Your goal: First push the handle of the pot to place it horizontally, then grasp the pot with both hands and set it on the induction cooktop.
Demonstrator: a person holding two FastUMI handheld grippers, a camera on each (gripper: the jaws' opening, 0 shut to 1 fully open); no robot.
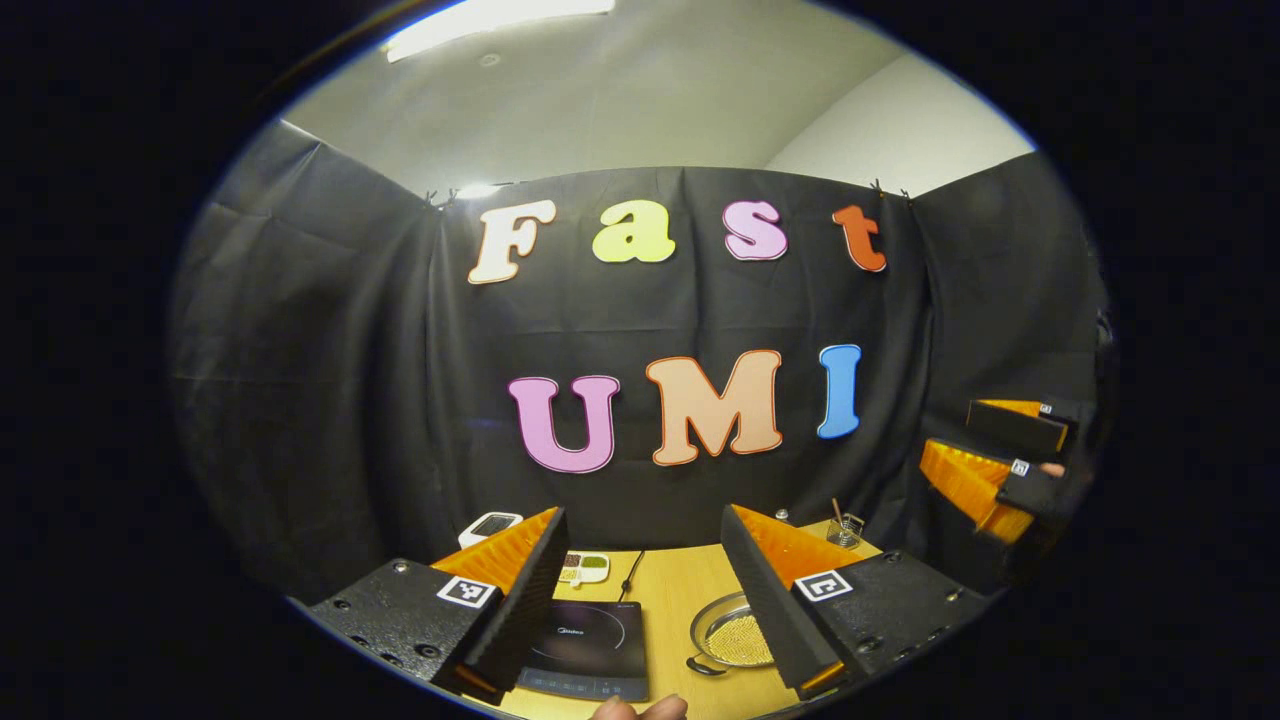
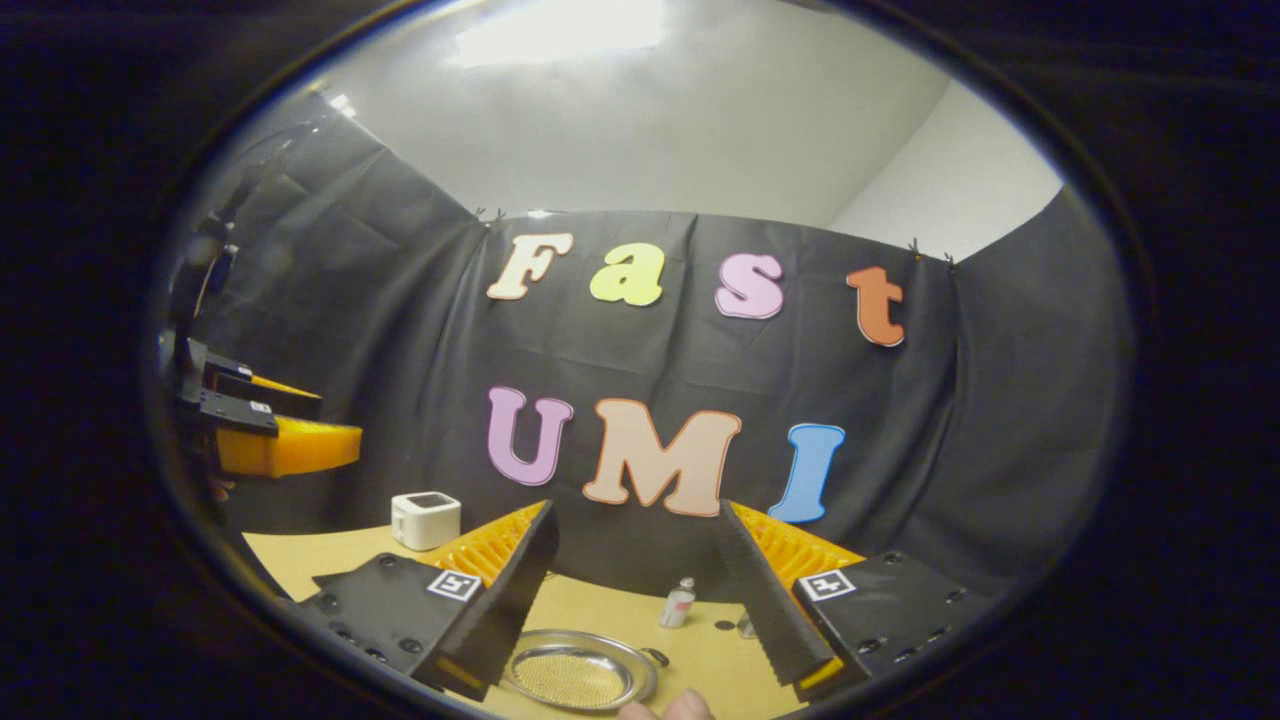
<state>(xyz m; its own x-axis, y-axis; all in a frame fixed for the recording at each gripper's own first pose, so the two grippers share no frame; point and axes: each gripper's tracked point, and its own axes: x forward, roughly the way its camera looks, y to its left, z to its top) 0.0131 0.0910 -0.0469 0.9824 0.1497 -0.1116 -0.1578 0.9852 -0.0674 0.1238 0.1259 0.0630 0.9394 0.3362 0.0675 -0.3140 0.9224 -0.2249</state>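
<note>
Both grippers hover above a wooden table (image 1: 680,600), fingers spread wide and holding nothing. In the left gripper view, the left gripper (image 1: 640,600) frames the cooktop (image 1: 585,645) at 6 o'clock — the pot (image 1: 735,635) sits just beside it at 5 o'clock. In the right gripper view, the right gripper (image 2: 635,590) hangs over the pot — at 6 o'clock.

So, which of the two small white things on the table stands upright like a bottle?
The small bottle right of the pot; the white box far left is a squat cube.

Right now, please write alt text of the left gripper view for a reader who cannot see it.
The left gripper hangs open above a wooden table. Between its fingers lie a black induction cooktop and, to its right, a metal pot. The right gripper shows farther off at the right edge.
</note>
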